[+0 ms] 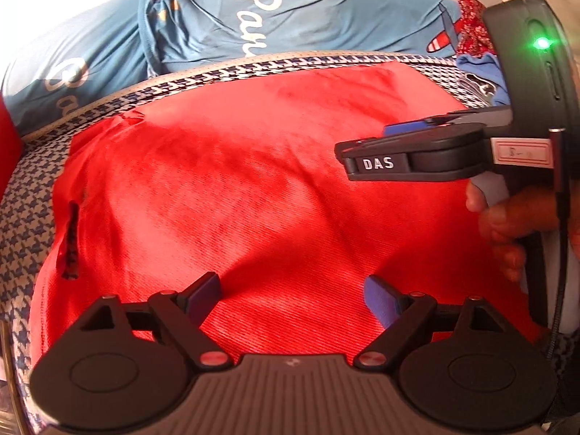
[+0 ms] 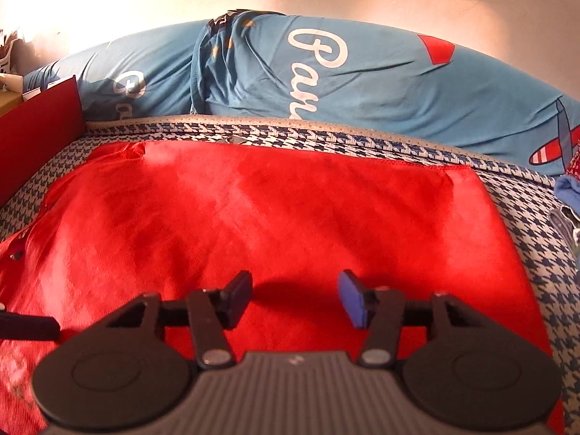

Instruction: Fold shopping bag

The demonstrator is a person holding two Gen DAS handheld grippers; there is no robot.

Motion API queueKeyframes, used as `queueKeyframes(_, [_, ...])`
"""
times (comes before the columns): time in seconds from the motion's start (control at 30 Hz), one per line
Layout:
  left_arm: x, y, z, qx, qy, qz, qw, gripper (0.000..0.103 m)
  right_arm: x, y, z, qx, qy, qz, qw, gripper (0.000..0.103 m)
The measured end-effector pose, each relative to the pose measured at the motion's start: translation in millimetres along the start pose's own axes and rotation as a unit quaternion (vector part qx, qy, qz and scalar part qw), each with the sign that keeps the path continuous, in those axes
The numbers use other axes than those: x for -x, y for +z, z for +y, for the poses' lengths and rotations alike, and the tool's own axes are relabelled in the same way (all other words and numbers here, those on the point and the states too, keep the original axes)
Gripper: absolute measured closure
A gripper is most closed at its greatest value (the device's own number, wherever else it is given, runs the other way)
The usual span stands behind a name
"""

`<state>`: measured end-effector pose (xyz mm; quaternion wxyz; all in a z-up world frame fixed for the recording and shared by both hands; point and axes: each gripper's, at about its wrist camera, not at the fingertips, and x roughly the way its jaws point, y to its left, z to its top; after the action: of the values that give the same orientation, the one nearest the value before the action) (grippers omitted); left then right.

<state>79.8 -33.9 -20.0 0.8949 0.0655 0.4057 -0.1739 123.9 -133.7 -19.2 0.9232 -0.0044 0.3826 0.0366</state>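
Note:
The red shopping bag (image 1: pixel 253 188) lies spread flat on a blue-and-white houndstooth cover (image 1: pixel 25 224); in the right wrist view the bag (image 2: pixel 275 210) fills the middle, its far hem straight. A handle slit (image 1: pixel 71 239) shows at the bag's left edge. My left gripper (image 1: pixel 291 299) hovers over the bag's near part, jaws open, nothing between the pads. My right gripper (image 2: pixel 295 291) is also open just above the cloth, its gap narrower. Seen from the left wrist, the right gripper (image 1: pixel 362 141) reaches in from the right over the bag, held by a hand (image 1: pixel 507 224).
A blue pillow with white script (image 2: pixel 326 72) lies along the far side against a pale wall. A dark red panel (image 2: pixel 40 127) stands at the left. Red patterned cloth (image 1: pixel 471 25) and blue cloth (image 2: pixel 569 192) sit at the far right corner.

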Motion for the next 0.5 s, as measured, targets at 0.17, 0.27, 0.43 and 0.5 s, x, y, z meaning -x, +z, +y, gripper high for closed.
queueKeyframes(0.17, [1.1,-0.2,-4.3,-0.009,-0.01,0.001,0.9999,0.017,-1.7,-2.2,0.9,0.0,0.001,-0.003,1.0,0.054])
queueKeyframes(0.27, [1.8,0.1,-4.5,-0.008,-0.012,0.002,0.9999,0.017,-1.9,-4.4,1.0,0.001,0.0,-0.009,1.0,0.054])
queueKeyframes(0.43, [2.7,0.8,-5.8,-0.009,-0.014,0.003,0.9999,0.017,-3.0,-7.4,1.4,-0.003,0.0,-0.019,1.0,0.053])
queueKeyframes(0.5, [2.8,0.8,-6.4,-0.01,-0.015,0.003,0.9998,0.017,-3.6,-8.2,1.5,-0.003,0.0,-0.023,1.0,0.053])
